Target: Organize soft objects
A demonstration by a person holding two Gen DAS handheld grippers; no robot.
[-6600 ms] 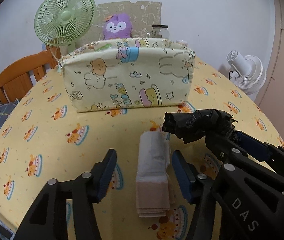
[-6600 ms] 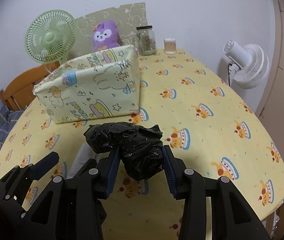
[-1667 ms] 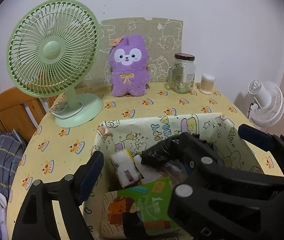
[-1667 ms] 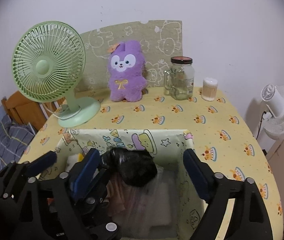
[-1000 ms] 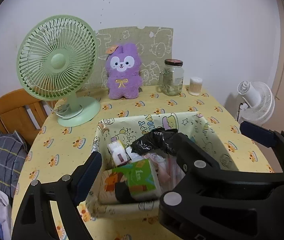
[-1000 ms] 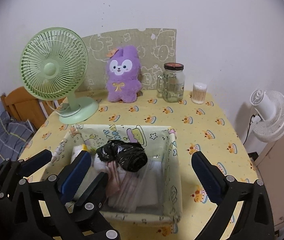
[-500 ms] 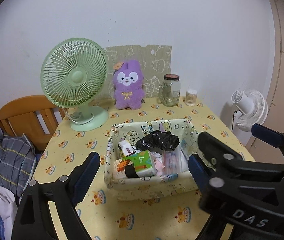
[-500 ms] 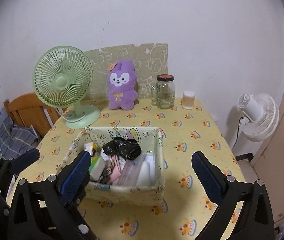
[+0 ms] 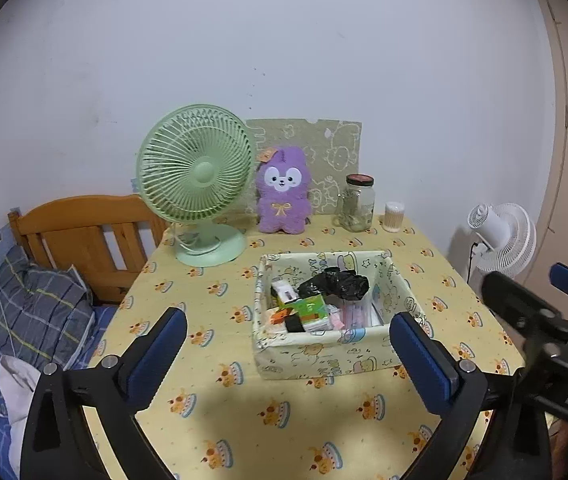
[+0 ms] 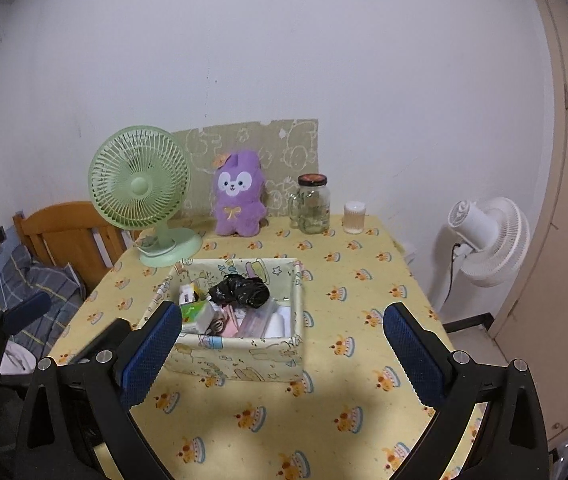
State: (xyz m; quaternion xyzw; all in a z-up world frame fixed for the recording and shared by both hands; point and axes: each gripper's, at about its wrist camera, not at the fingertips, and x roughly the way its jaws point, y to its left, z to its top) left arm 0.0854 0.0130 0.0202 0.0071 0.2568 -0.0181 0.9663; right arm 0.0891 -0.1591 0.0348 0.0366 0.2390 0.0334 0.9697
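On the yellow cake-print table (image 9: pixel 204 404), toward its middle, the patterned fabric bin (image 9: pixel 324 350) is sitting upright and I am looking at it from farther back than a second ago, when it was filling the lower part of both wrist views. Inside it, the crumpled black plastic bag (image 9: pixel 334 285) is lying on top at the far side, with the green tissue pack (image 9: pixel 313 309) just left of it and pale pink and white packets (image 10: pixel 258 322) spreading toward the right wall; a few seconds back that black bag was being pinched in my right tool, and now it is resting free in the bin. My left gripper (image 9: pixel 288 346) is hanging in front of the bin with its jaws having just been opening to their widest, nothing between the blue pads (image 9: pixel 152 354). My right gripper (image 10: pixel 282 354) is likewise standing wide apart and bare, framing the bin's near wall without touching it. Far behind the bin, the green desk fan (image 9: pixel 196 178), the purple plush rabbit (image 9: pixel 283 192), the glass jar (image 9: pixel 358 204) and the small cotton-swab tub (image 9: pixel 395 217) are lining the wall edge of the table. Off the right edge, the white floor fan (image 10: pixel 486 236) is standing, and on the left the wooden bed frame (image 9: pixel 80 232) is showing.
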